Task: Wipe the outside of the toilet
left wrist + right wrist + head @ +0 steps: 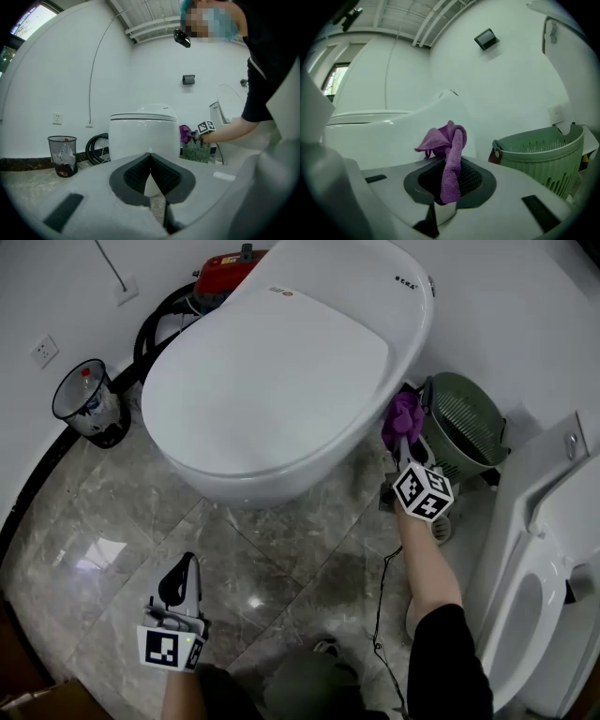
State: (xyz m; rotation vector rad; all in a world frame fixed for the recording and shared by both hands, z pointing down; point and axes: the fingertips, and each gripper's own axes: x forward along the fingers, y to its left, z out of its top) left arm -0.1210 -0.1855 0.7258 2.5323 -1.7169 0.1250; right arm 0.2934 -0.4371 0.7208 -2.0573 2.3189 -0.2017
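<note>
Right claw (407, 448) clamped the purple cloth (403, 413) at the toilet (281, 381) side; left claw (186, 570) hung closed, empty. Wiping looked barely started, most of the shell left.

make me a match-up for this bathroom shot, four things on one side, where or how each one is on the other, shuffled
1 purple cloth
2 green basket
3 black bin
4 left gripper

A jaws shut, empty
B floor, near wall socket
C clamped in right gripper
D floor, right of toilet in head view

Pairs: 1-C, 2-D, 3-B, 4-A
</note>
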